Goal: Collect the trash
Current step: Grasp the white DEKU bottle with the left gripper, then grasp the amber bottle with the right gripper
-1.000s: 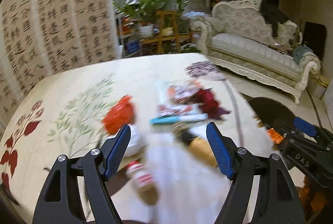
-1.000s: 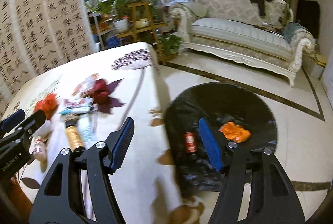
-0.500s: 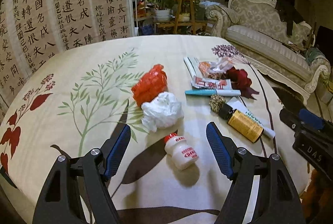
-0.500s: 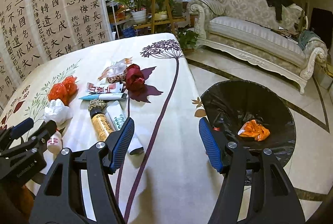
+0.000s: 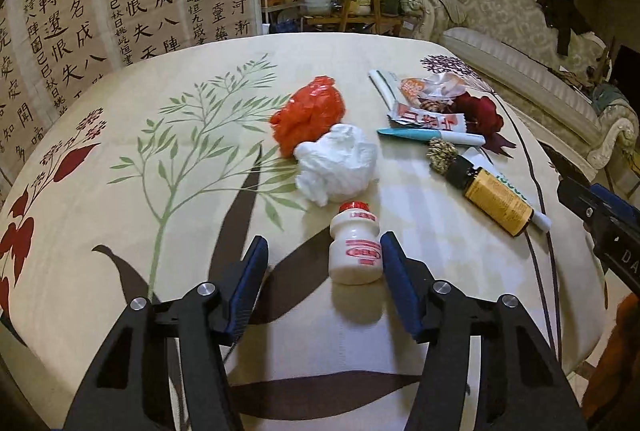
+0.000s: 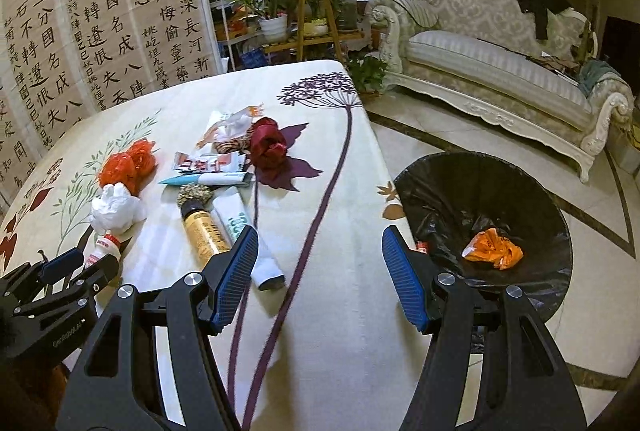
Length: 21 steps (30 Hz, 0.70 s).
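The bottle (image 5: 354, 248) stands upright on the table (image 5: 120, 215), between the fingers of the left gripper (image 5: 323, 279), whose jaws have just been closing; only the right pad is against it. A white wad (image 5: 338, 162) lies just behind. The right gripper (image 6: 318, 275) hangs open, empty, near the bin (image 6: 480, 191).

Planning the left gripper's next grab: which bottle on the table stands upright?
The small white bottle with the red cap, between the left gripper's fingers. The amber bottle lies on its side.
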Each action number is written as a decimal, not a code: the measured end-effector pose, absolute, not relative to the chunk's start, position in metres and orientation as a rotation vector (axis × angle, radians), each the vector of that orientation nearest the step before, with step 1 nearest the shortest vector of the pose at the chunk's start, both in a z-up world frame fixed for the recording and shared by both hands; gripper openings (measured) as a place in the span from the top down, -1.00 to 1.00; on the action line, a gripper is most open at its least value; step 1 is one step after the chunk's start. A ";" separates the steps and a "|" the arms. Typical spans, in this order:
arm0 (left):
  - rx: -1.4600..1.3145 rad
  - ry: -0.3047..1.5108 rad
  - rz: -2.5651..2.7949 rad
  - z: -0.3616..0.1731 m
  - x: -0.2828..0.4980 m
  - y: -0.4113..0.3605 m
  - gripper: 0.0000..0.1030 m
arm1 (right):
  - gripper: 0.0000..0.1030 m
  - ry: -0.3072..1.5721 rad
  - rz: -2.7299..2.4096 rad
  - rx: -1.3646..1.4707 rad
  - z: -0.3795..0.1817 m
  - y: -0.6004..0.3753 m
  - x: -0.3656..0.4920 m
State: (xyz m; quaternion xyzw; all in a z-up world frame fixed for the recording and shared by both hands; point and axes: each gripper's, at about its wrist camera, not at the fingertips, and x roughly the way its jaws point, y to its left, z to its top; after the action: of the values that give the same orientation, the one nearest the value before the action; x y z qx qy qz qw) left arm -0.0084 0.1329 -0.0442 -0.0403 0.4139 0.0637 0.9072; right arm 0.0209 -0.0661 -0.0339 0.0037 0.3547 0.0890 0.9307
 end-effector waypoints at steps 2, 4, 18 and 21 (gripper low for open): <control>-0.083 0.838 0.121 -0.041 -0.009 0.132 -0.11 | -0.22 0.725 0.189 0.004 -0.034 -0.063 0.020; -0.064 0.821 0.120 -0.040 -0.006 0.131 -0.11 | -0.22 0.729 0.201 0.000 -0.034 -0.059 0.021; -0.108 0.835 0.048 -0.047 -0.008 0.147 0.48 | 0.00 0.757 0.318 -0.062 -0.036 -0.016 0.022; -0.119 0.835 0.048 -0.046 -0.010 0.151 0.48 | 0.03 0.770 0.340 -0.078 -0.040 -0.006 0.024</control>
State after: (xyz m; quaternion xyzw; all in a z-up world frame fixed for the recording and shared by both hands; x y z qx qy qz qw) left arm -0.0101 0.1514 -0.0458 -0.0577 0.4050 0.0233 0.9122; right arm 0.0242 -0.0063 -0.0401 -0.0379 0.3735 0.1651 0.9120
